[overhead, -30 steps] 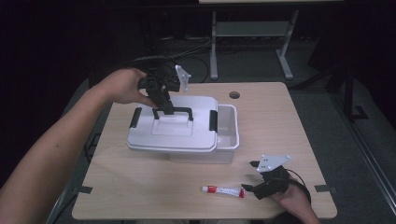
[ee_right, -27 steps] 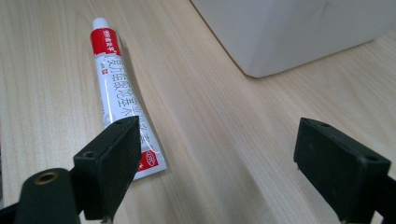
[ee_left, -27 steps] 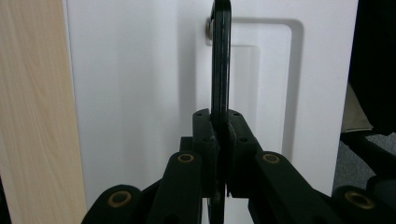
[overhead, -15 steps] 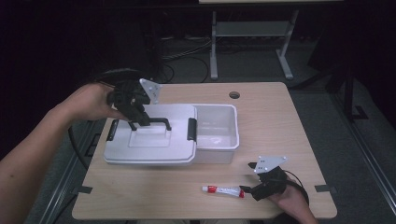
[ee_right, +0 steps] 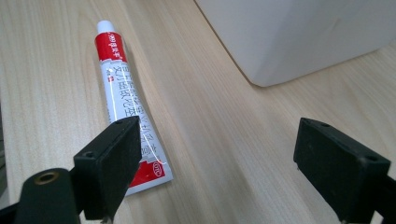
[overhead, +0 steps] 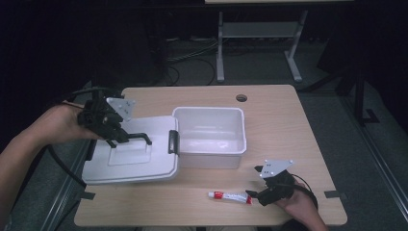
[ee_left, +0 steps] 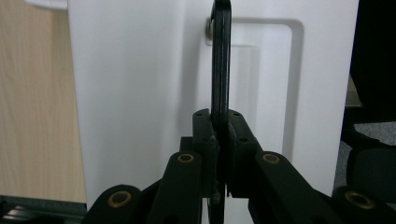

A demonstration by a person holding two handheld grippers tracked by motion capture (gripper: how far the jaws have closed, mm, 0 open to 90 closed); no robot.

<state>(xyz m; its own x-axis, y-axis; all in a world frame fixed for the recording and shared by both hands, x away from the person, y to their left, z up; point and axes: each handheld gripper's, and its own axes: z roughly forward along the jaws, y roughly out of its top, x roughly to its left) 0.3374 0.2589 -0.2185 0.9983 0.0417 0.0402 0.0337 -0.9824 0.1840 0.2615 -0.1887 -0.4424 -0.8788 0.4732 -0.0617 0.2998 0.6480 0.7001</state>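
Observation:
A white lid with a black handle hangs over the table's left side, off the open white box. My left gripper is shut on that handle, and the lid's white top fills the space behind the jaws. A white and red tube lies near the front edge. My right gripper stands open at the tube's right end; its left jaw sits over the flat end of the tube, and the box wall rises beyond.
A round cable hole sits in the wooden tabletop behind the box. Black latches hang on the lid's ends. A metal stand and cables lie on the dark floor beyond the table.
My left gripper has carried the lid by its handle leftward off the box, uncovering the box. The right gripper has stayed by the tube.

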